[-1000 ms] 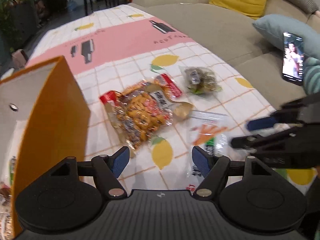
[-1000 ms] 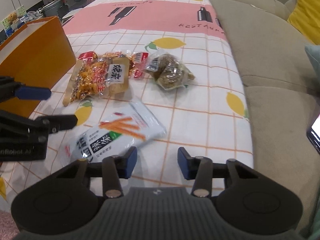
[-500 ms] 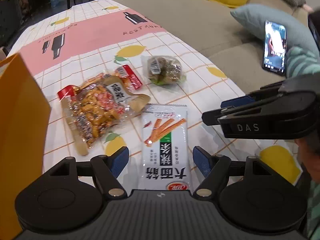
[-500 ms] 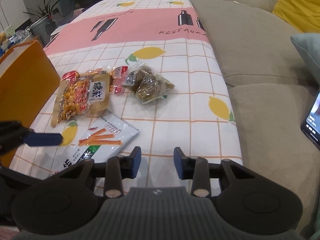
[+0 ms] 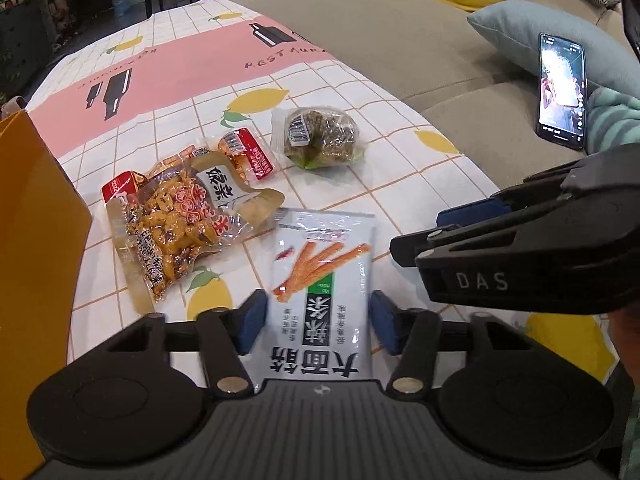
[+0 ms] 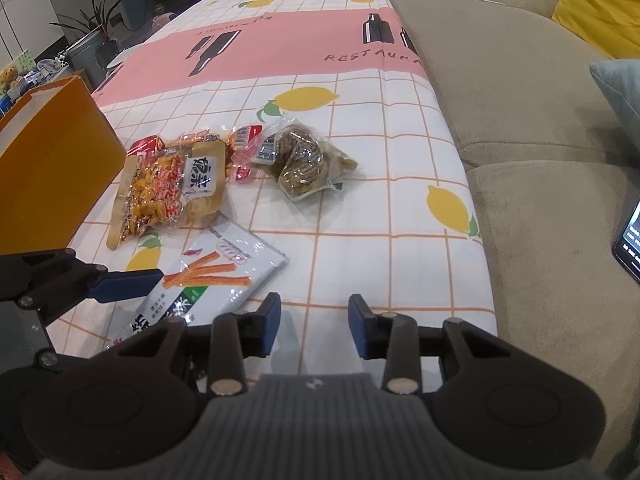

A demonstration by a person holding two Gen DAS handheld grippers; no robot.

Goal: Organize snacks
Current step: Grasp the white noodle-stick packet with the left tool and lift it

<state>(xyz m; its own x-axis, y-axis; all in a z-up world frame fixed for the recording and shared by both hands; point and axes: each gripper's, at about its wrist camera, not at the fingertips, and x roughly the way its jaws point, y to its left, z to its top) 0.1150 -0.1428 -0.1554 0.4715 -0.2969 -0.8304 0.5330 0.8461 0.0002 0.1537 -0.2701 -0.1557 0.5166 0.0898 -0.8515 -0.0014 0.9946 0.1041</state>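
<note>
Near the tabletop's front edge, the left hand-held gripper [image 5: 314, 322] (released) straddles the spicy-strip packet [image 5: 322, 280]; slick film might slip sideways.

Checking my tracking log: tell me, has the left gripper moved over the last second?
Yes. The left gripper has swung right, away from the orange box, and now straddles the white snack packet, jaws open.

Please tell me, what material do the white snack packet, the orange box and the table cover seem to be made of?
White snack packet: probably thin plastic film, semi-glossy; it has a crimped sealed edge and soft light reflections.
Orange box: likely cardboard or stiff paper, matte; its walls are flat and thin with a pale inner face.
Table cover: printed cloth or vinyl, cannot tell which; it drapes over the table edge.
</note>
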